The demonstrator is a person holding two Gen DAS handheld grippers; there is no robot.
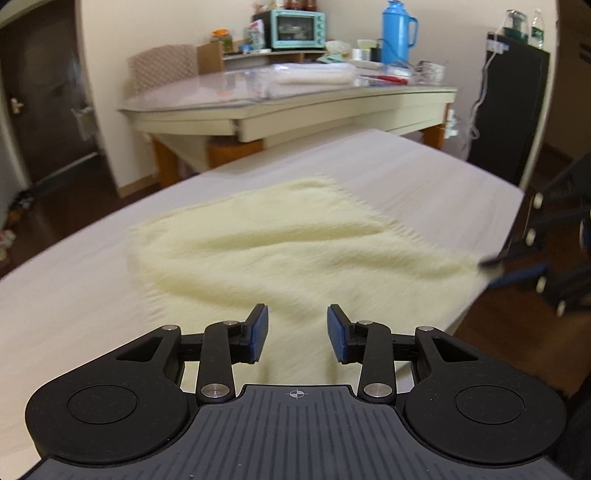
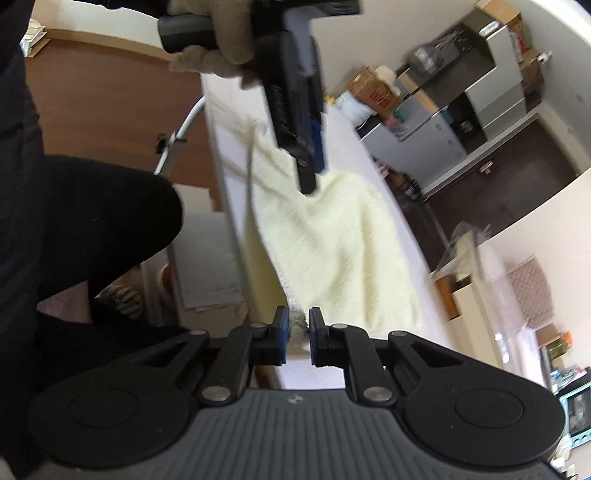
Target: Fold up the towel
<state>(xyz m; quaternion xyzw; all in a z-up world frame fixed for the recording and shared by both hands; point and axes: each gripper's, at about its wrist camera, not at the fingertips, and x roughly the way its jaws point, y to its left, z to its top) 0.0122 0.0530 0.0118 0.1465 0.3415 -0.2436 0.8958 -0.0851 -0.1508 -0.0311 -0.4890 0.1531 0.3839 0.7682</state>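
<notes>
Colours and patterns — towel, tongs, worktop

Towel (image 1: pixel 280 240) pale cream-yellow; worktop (image 1: pixel 424 173) off-white; left tongs (image 1: pixel 297 332) and right tongs (image 2: pixel 296 338) black with blue pads — thermos (image 1: pixel 397 31) bright blue.

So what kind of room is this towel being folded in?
Most likely a lived-in home, a kitchen or dining area. The pale yellow towel lies on a white table; behind it a cluttered side table holds a teal toaster oven and a blue thermos.
</notes>
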